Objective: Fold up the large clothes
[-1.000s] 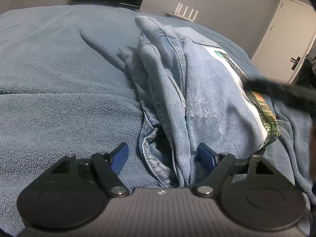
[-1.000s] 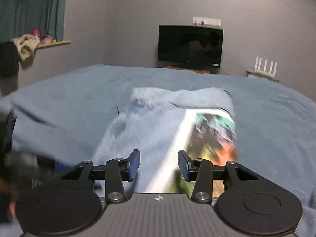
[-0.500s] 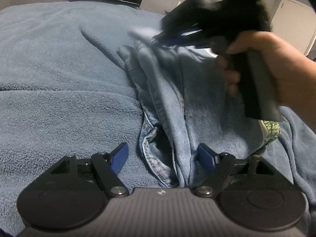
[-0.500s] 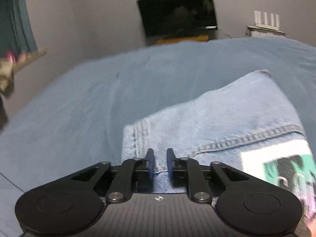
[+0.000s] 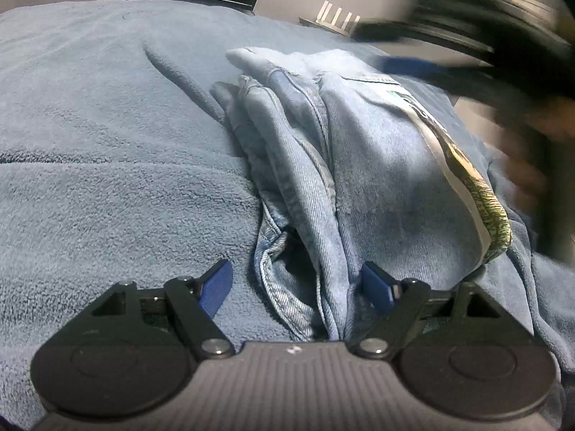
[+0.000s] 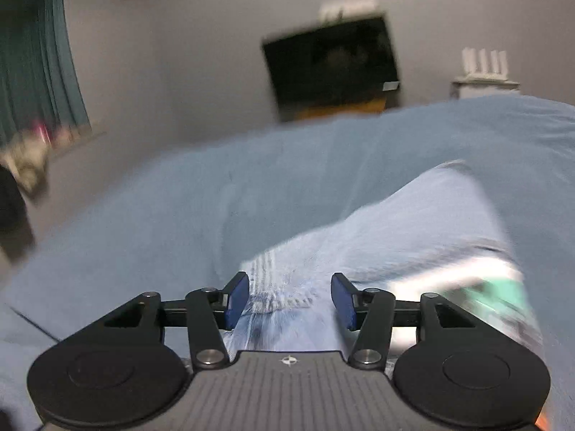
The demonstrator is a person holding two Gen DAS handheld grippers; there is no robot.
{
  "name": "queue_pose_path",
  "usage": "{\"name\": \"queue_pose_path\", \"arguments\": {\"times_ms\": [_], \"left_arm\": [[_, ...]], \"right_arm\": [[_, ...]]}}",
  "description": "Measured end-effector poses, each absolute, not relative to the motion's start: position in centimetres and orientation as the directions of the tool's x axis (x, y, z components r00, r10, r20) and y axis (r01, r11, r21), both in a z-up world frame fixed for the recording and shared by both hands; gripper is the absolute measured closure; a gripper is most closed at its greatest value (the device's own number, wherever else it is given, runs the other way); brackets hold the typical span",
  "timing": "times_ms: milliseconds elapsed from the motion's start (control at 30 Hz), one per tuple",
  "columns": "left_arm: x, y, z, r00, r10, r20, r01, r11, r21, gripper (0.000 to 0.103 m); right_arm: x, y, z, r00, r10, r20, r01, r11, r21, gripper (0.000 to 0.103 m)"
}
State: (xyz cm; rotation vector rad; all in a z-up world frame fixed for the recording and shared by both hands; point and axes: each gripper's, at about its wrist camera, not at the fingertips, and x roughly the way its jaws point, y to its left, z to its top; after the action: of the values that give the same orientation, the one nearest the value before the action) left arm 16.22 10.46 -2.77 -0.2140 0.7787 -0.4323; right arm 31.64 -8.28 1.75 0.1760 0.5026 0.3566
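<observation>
A folded pile of light blue denim (image 5: 359,165) with a printed patch along its right edge lies on the blue fleece blanket (image 5: 107,151). My left gripper (image 5: 296,285) is open, low at the near end of the pile, with denim folds between its fingers. My right gripper (image 6: 289,300) is open just above the far end of the denim (image 6: 395,230). It also shows as a dark blur at the upper right of the left wrist view (image 5: 449,46).
A dark TV (image 6: 334,68) stands against the grey wall beyond the bed. A white router (image 6: 485,68) sits on a shelf to its right. Teal curtains (image 6: 36,72) hang at the left.
My right gripper was shut at the far end of the denim half a second ago; it has opened and lifted away to the right. My left gripper has not moved.
</observation>
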Motion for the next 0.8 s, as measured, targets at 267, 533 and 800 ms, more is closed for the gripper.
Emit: {"name": "queue_pose_path", "arguments": {"times_ms": [267,533,800], "left_arm": [[13.0,12.0,-3.1,0.728,-0.439,-0.527,0.263,0.888,-0.376,0.014],[6.5,12.8,-1.0,0.771,-0.345,-0.535,0.169,0.921,-0.351,0.01],[3.7,5.5,-0.7,0.794,-0.263,-0.548,0.193,0.964,-0.183,0.009]], "right_arm": [[13.2,-18.7,0.9,0.86,0.201,-0.469,-0.185,0.98,0.08,0.009],[9.9,-20.3,-4.2,0.842,0.2,-0.501,-0.147,0.979,0.144,0.007],[13.7,-16.2,-8.1,0.816,0.145,-0.56,-0.188,0.982,-0.019,0.007]]}}
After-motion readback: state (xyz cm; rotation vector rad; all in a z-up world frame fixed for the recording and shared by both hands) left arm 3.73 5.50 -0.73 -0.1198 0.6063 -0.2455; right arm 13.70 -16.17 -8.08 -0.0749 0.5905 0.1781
